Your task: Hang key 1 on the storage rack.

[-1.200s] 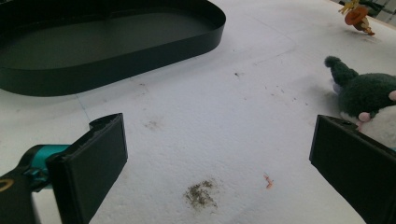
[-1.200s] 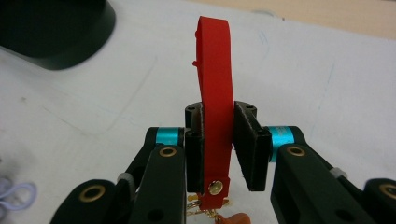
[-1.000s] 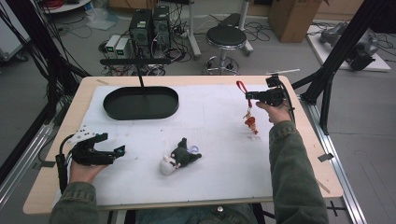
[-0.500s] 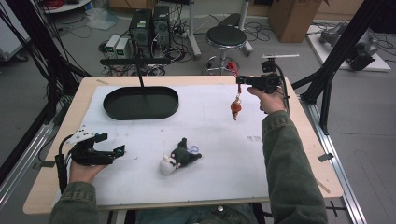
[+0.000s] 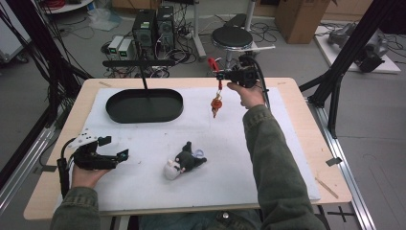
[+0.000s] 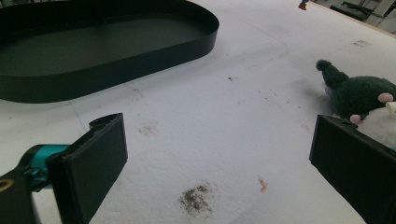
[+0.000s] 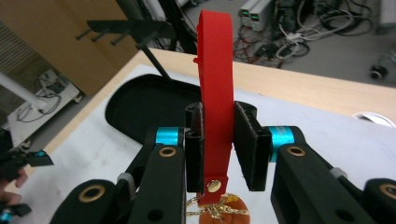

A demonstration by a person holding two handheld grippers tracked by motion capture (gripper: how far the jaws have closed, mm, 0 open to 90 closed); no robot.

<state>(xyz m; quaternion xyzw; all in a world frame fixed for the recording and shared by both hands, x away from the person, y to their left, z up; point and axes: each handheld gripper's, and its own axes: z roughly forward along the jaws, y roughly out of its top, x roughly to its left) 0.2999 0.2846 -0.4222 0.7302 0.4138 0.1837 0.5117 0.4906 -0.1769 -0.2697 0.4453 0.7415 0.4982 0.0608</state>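
My right gripper (image 5: pixel 221 75) is held high over the back of the table, shut on a red strap (image 7: pixel 215 88) that stands upright between its pads. An orange charm (image 5: pixel 216 104) dangles from the strap on a gold ring, clear of the white mat. A black oval tray (image 5: pixel 143 106) lies to the left of it, with a black peg rack (image 5: pixel 139 63) on a pole rising from it. My left gripper (image 5: pixel 120 154) rests open at the front left, its fingers (image 6: pixel 93 158) wide apart over bare mat. A dark and white plush toy (image 5: pixel 184 162) lies to its right.
The white mat (image 5: pixel 268 158) covers most of the wooden table (image 5: pixel 311 139). In the left gripper view the tray wall (image 6: pixel 140 70) is ahead on the left and the plush (image 6: pixel 359 93) beside the right finger. A stool and electronics stand behind the table.
My right gripper has lifted the strap and charm off the mat and carried them left and towards the back, nearer the rack. The left gripper and plush have stayed still.
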